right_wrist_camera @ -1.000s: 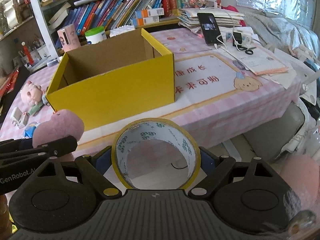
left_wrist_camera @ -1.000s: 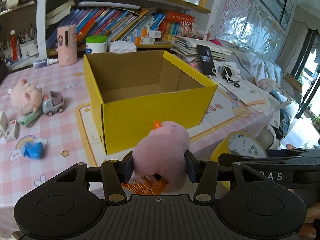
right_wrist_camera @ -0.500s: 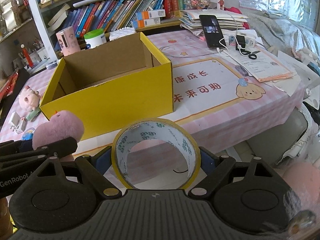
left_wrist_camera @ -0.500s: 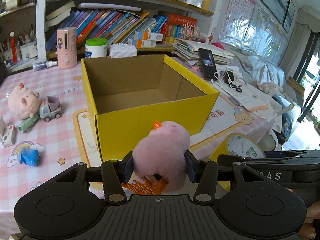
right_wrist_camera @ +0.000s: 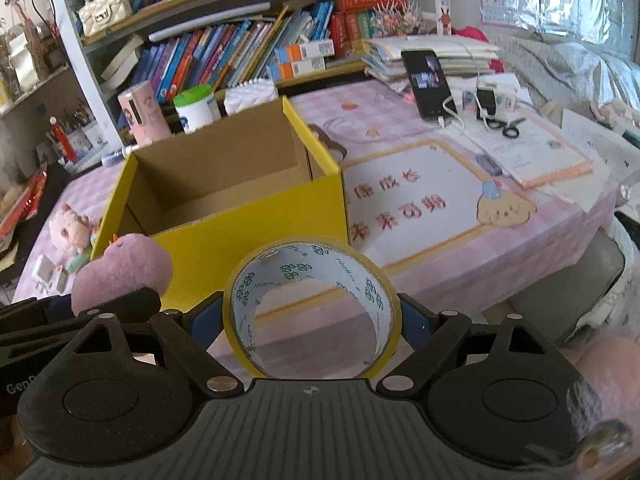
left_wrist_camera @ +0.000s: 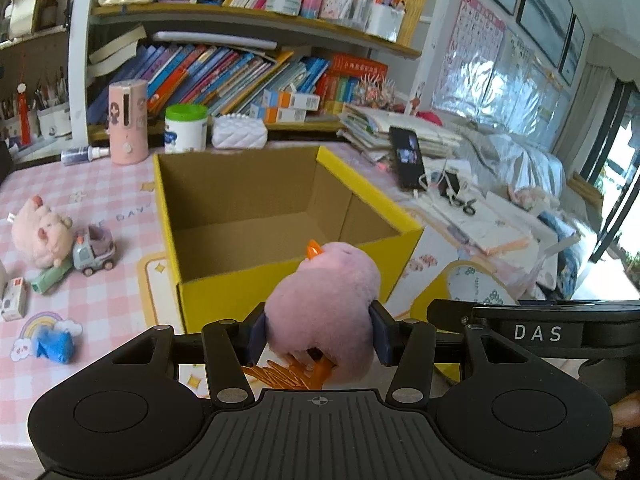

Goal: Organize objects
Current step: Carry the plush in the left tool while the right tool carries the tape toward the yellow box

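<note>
My left gripper (left_wrist_camera: 318, 334) is shut on a pink plush bird (left_wrist_camera: 324, 308) with an orange beak, held just in front of the near wall of an open yellow cardboard box (left_wrist_camera: 224, 296). The box's inside shows nothing in it. My right gripper (right_wrist_camera: 310, 320) is shut on a roll of yellow tape (right_wrist_camera: 352, 264), held upright, before the box's near right corner (right_wrist_camera: 256, 248). The plush bird (right_wrist_camera: 122, 276) shows at left in the right wrist view, and the tape roll (left_wrist_camera: 472, 284) at right in the left wrist view.
On the pink checked tablecloth left of the box lie a pink plush pig (left_wrist_camera: 38, 232), a toy truck (left_wrist_camera: 94, 250) and a blue scrap (left_wrist_camera: 54, 346). A phone (right_wrist_camera: 428, 82), scissors (right_wrist_camera: 508, 128) and papers lie right. Bookshelves (left_wrist_camera: 240, 76) stand behind.
Both grippers have risen and moved closer to the box, each still holding its object; the box's inside shows more from above.
</note>
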Available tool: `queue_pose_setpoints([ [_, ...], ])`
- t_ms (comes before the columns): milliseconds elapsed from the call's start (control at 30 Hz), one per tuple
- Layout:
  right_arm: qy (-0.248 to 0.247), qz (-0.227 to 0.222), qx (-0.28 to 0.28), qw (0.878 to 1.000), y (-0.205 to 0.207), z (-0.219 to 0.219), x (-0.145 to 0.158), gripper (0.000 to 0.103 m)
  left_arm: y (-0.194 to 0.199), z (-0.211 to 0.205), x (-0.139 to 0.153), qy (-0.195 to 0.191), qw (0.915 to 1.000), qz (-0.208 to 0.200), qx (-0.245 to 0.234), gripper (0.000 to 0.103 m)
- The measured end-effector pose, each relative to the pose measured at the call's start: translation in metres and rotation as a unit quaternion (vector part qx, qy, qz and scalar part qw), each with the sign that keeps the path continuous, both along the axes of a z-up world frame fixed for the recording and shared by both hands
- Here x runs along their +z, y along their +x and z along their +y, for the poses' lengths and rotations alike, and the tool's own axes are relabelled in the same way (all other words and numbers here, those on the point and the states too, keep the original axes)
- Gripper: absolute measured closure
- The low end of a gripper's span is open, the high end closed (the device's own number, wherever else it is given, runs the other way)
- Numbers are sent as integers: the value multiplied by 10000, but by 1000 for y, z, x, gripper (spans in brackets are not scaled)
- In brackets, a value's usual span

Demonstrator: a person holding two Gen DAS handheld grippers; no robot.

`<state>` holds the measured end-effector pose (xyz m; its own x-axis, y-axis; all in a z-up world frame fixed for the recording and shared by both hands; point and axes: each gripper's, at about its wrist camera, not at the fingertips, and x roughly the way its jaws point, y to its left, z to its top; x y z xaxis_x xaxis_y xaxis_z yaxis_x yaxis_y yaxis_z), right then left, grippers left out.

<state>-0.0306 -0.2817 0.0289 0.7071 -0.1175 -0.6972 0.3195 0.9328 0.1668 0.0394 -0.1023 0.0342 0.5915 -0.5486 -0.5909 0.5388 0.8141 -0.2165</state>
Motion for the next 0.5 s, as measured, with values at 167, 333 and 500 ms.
queue_pose_setpoints([
  [167,-126,-195,115,9997,9,-6,19,16,9,-1,17,-219,9995,-158,159,53],
  [333,-310,-436,389,9978,29,-10,41,16,25,-3,29,-317,9980,-318,449,53],
  [500,-426,-587,765,9944,57,-14,51,16,46,-8,30,-254,9959,-314,816,53],
])
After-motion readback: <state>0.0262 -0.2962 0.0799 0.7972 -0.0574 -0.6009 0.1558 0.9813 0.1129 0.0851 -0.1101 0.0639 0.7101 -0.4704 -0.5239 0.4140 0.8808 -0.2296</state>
